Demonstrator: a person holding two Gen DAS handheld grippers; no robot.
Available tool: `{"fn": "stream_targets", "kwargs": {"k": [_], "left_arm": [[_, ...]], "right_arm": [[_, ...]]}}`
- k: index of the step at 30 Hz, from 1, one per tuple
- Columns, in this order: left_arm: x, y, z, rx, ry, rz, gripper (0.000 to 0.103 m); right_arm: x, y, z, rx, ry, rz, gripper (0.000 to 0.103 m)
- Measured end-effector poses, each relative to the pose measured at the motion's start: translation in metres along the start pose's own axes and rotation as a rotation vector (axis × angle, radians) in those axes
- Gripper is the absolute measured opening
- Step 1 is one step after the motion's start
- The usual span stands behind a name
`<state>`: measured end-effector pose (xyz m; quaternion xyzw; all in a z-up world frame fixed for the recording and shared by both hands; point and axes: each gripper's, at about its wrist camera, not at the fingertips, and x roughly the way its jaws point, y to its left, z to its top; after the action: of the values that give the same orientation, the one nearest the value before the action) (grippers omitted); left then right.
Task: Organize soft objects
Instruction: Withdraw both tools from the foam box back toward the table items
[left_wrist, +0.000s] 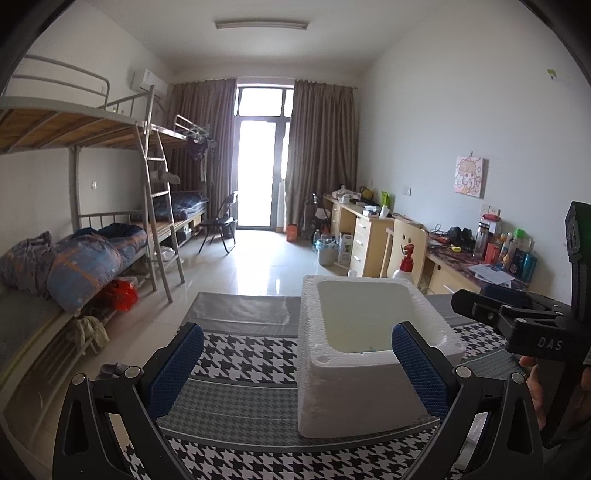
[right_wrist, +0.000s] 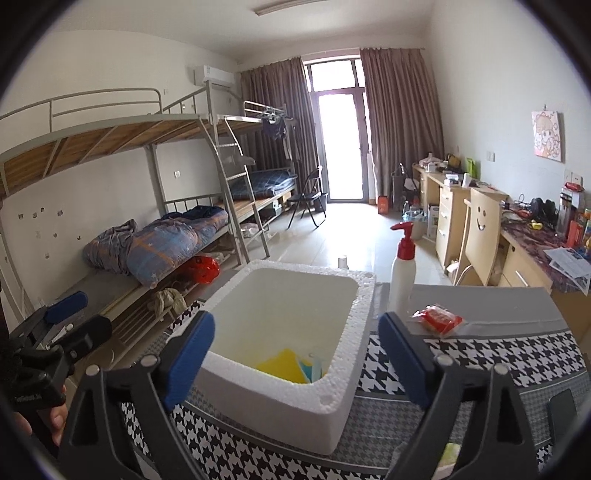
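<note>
— What do we have nearest to us?

— Our two grippers. The left gripper (left_wrist: 297, 363) has its blue-padded fingers (left_wrist: 175, 363) spread wide with nothing between them but the patterned cloth and the near corner of the box. The right gripper (right_wrist: 295, 354) likewise stands with its fingers (right_wrist: 190, 354) far apart — nothing is clamped, and the box sits in the gap beyond them.

— And the box itself?

— A white foam box (right_wrist: 280, 406) sits on the bench (right_wrist: 480, 354), which is covered in a houndstooth cloth. From the right wrist view we see a yellow soft piece (right_wrist: 277, 365) lying at the bottom of the box against its near wall, with a pale blue-green piece (right_wrist: 308, 367) just beside it.

— Anything else on the bench?

— Just right of the box, a small red packet (right_wrist: 437, 318) lies on the grey strip of the cloth, and behind it stands a white pump bottle (right_wrist: 402, 275) with a red top, upright, near the box's far right corner.

— Farther off?

— Bunk beds (right_wrist: 147, 147) with a rolled blue quilt (right_wrist: 166, 243) along the left wall, desks (right_wrist: 454, 210) along the right, and a curtained glass door (right_wrist: 340, 144) at the far end.
</note>
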<state>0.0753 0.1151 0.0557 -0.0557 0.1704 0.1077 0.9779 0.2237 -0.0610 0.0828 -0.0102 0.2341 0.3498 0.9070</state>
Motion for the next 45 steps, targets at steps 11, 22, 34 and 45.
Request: {"fn": "stream_targets", "kwargs": {"k": [11,22,34,45], "left_arm": [[-0.007,-0.013,-0.001,0.015,-0.009,-0.023,0.102],[-0.015,-0.029,0.002,0.036,-0.029,-0.045,0.102],[-0.021,-0.040,-0.003,0.044,-0.034,-0.067,0.102],[-0.030,-0.044,-0.009,0.049,-0.046,-0.088,0.102]], "right_arm": [[-0.018,-0.007,-0.004,0.024,-0.043,-0.021,0.102],[-0.037,-0.014,-0.011,0.038,-0.059,-0.036,0.102],[-0.058,-0.014,-0.022,0.032,-0.074,-0.064,0.102],[-0.072,-0.017,-0.033,0.035,-0.090,-0.085,0.102]]}}
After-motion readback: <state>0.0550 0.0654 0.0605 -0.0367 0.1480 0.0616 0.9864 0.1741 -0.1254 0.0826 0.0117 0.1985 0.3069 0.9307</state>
